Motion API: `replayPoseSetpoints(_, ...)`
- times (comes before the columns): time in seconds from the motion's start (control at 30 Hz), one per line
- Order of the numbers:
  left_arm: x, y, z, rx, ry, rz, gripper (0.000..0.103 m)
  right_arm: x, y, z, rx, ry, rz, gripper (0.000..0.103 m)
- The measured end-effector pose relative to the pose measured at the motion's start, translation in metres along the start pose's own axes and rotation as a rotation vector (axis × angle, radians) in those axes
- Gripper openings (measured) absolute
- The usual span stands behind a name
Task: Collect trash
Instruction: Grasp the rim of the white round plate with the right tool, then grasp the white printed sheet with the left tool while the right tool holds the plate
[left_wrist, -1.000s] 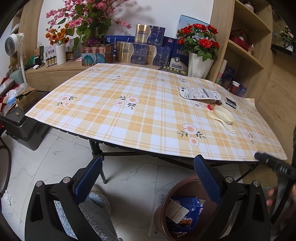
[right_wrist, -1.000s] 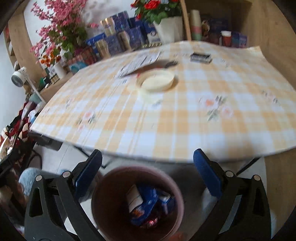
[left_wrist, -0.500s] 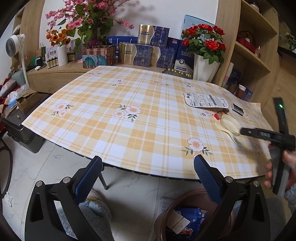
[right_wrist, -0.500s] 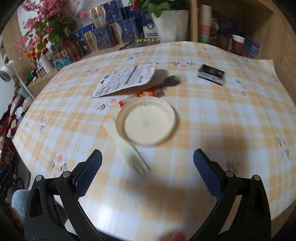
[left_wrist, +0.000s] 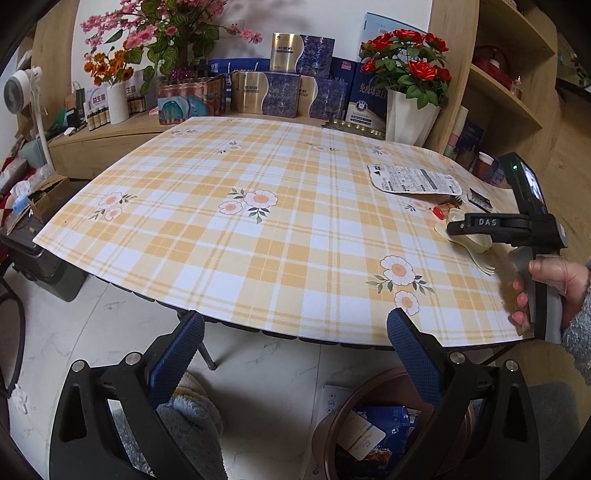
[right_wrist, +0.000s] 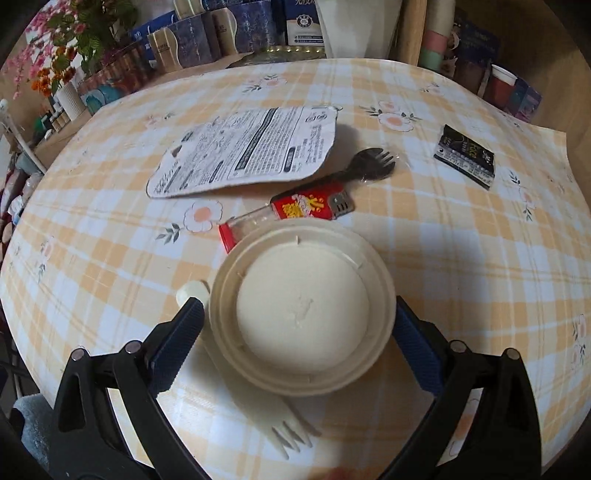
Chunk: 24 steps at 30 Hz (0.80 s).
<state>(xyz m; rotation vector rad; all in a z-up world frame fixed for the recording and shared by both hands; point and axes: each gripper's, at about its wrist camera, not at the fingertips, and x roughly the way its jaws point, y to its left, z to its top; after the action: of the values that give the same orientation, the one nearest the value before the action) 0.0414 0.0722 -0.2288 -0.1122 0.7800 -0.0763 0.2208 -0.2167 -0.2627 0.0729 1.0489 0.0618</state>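
From the left wrist view, the left gripper (left_wrist: 291, 354) hangs spread and empty off the near edge of the table (left_wrist: 258, 236), above a brown bin (left_wrist: 373, 417) that already holds wrappers — waiting, I'd say. From the right wrist view, the right gripper (right_wrist: 295, 332) is spread around the cream lid (right_wrist: 301, 314) near the table's right edge, over a pale fork (right_wrist: 284, 432). Next it should squeeze the lid's rim, then lift.

Left tongs (left_wrist: 295, 354) wide open, empty, held level and off the bench edge. Right tongs (right_wrist: 295, 332) also spread wide, tilted downward; right hand (left_wrist: 546, 284) wrapped around their grip, grey sleeve at wrist.
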Motion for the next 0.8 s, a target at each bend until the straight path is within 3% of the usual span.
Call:
replayPoseSetpoints(0.03,0.001,0.000,0.000,0.000,0.004,0.002,0.097,-0.001,-0.003,0.000,0.014,-0.010,0.024,0.089)
replayPoseSetpoints(0.2,0.004,-0.003,0.000,0.016,0.012,0.009,0.097,-0.015,-0.006,0.001,-0.037,-0.074,0.077,0.086)
replayPoseSetpoints(0.43,0.007,-0.018,0.027,0.099,-0.029,-0.005,0.097,-0.045,-0.020,0.008,-0.158,-0.261,-0.001,0.087)
replayPoseSetpoints(0.67,0.026,-0.059,0.081,0.193,-0.079,-0.105,0.097,-0.041,-0.065,0.002,-0.016,-0.298,-0.027,0.087)
replayPoseSetpoints(0.8,0.056,-0.095,0.110,0.317,-0.073,-0.140,0.097,-0.041,-0.073,-0.002,0.024,-0.312,-0.020,0.087)
